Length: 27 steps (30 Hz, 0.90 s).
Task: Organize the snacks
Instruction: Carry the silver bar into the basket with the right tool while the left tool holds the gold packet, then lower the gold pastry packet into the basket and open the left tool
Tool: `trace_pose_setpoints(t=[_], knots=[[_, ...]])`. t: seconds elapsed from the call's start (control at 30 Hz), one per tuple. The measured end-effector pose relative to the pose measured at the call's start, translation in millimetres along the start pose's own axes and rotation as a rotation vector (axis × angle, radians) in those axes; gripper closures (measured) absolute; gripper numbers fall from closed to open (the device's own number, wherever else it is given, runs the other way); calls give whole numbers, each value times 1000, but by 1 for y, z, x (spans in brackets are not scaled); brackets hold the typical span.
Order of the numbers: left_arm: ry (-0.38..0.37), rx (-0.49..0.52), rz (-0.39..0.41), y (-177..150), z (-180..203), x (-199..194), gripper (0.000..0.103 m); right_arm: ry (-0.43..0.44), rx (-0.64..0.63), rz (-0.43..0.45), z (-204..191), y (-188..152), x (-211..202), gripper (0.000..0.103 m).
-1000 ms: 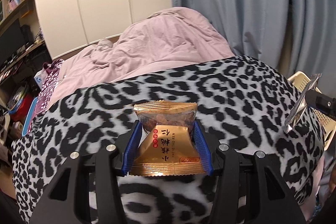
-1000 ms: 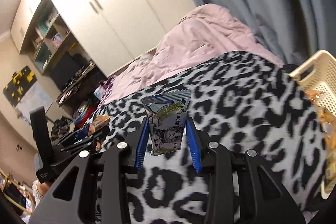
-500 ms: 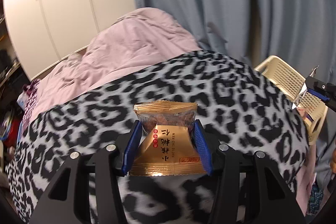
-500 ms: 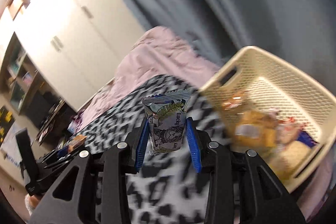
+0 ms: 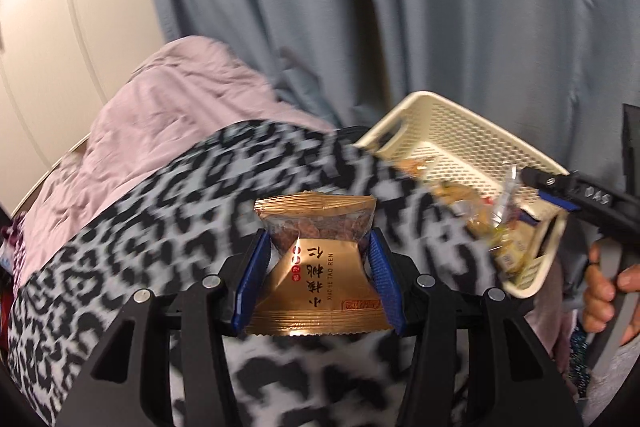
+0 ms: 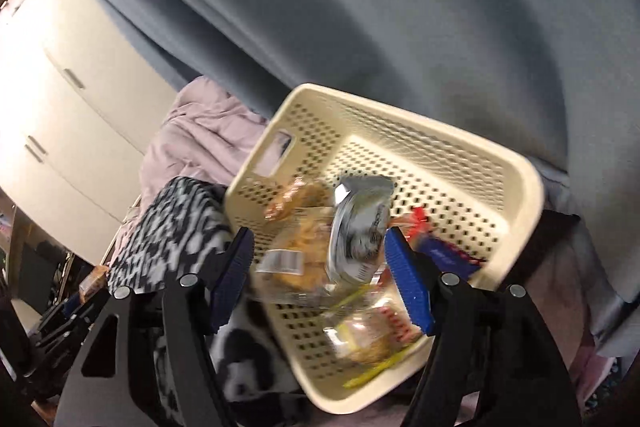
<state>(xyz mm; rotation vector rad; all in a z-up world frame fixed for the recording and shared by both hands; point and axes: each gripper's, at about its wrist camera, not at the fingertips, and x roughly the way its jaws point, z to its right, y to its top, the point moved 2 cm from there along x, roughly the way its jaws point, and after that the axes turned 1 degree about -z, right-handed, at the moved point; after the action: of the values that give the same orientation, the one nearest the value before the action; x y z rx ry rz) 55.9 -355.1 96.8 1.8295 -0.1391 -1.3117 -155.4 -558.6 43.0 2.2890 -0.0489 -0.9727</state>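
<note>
Basket (image 6: pixel 516 187) holds mixed snack packets; right gripper (image 6: pixel 320 267) jaws just opened – silver packet (image 6: pixel 360 227) loose between – left gripper (image 5: pixel 316 283) clamps gold packet (image 5: pixel 316 267).

Gold snack packet (image 5: pixel 316 279): "XIAO HE TAO REN", with Chinese characters beside it.
Right gripper (image 5: pixel 576 197): embossed letters, seemingly "DAS".
Basket snacks: print blurred, unreadable.

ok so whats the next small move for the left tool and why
Probably carry the left tool on to the cream perforated plastic basket, then open. It grips the gold foil snack packet; the right tool has just been opening over the basket, silver packet loose between its blue pads.
</note>
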Motion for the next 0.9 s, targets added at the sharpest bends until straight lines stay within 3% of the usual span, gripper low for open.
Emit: trace_pose_setpoints(t=[0.2,0.27,0.43,0.57,0.63,0.67,0.7,0.9], knots=[[-98,64,-14,19,52,23,52,-68,-60,39,13,-9,-9,32],[-133,81,-27,23,71,33,52,-95,-102,47,12,-16,-11,25],[-207,112,-64,29,108,55,52,-157,-238,91,3,-30,-20,19],[-225,132,-69,34,127,66,52,-188,-299,104,-1,-37,-23,12],[-212,143,-66,37,131,70,42,-207,-319,119,-1,-39,-25,10],[-200,145,-62,38,131,71,22,-208,-323,120,0,-41,-27,10],[-176,144,-43,39,131,70,15,-203,-321,118,1,-41,-28,9],[-103,188,-26,37,127,68,12,-190,-320,111,2,-40,-25,6]])
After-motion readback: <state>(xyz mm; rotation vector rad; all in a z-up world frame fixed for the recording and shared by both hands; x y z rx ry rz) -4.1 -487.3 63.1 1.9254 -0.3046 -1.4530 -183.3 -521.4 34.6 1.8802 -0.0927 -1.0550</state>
